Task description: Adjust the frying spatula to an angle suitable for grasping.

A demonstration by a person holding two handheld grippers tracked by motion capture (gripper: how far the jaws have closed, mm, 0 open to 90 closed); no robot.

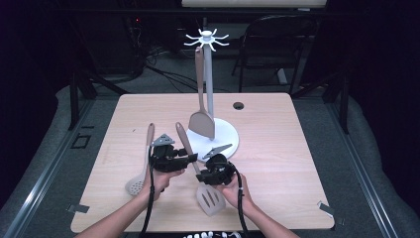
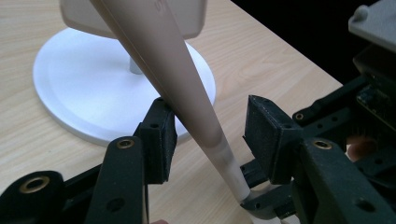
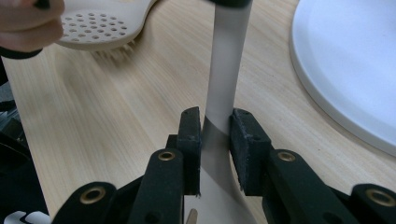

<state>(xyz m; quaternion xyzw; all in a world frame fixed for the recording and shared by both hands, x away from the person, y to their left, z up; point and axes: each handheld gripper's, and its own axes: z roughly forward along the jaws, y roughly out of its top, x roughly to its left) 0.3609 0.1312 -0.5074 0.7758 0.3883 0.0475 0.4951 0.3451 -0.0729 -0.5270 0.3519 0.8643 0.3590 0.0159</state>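
A slotted spatula [image 1: 210, 198] with a tan handle [image 2: 173, 70] lies tilted near the table's front, its handle pointing up toward the stand. My right gripper [image 1: 204, 176] is shut on its pale neck [image 3: 226, 60], both pads pressing it in the right gripper view [image 3: 215, 130]. My left gripper [image 1: 190, 158] stands open around the handle higher up. In the left gripper view [image 2: 210, 135] the handle runs close by the left pad, with a clear gap to the right pad.
A white utensil stand [image 1: 225, 136] with a hooked top stands mid-table, its base [image 2: 84, 88] just past the jaws, and a solid spatula [image 1: 201, 121] hangs from it. A perforated skimmer [image 1: 134, 186] lies left of my left hand [image 3: 28, 23]. A chair stands beyond the table.
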